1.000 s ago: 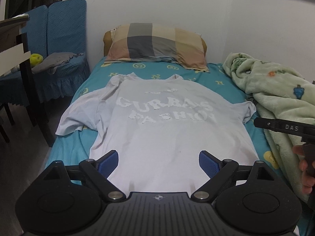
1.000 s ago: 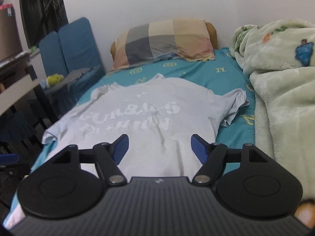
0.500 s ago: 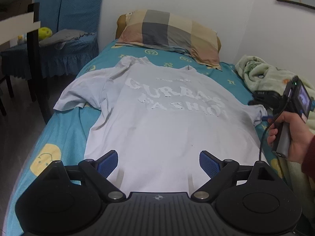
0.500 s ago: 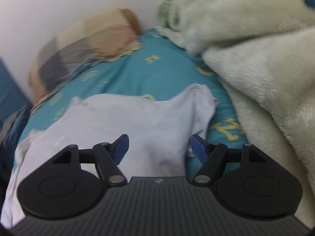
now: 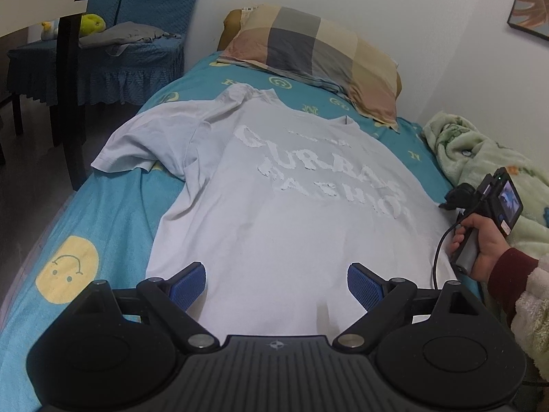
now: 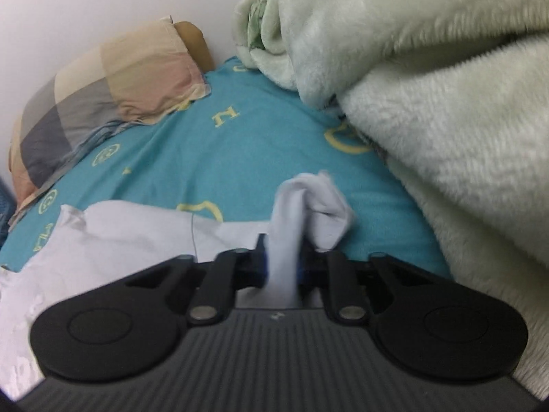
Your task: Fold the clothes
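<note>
White shirt [image 5: 274, 213] sleeve [image 6: 308, 206] is pinched in the right gripper [image 6: 282, 267]; left gripper [image 5: 276, 283] is held wide apart, empty, above the hem.

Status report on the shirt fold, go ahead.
Right gripper shut on T-shirt sleeve. Left gripper open above the hem. Shirt flat on bed; blanket crowds the right side.
</note>
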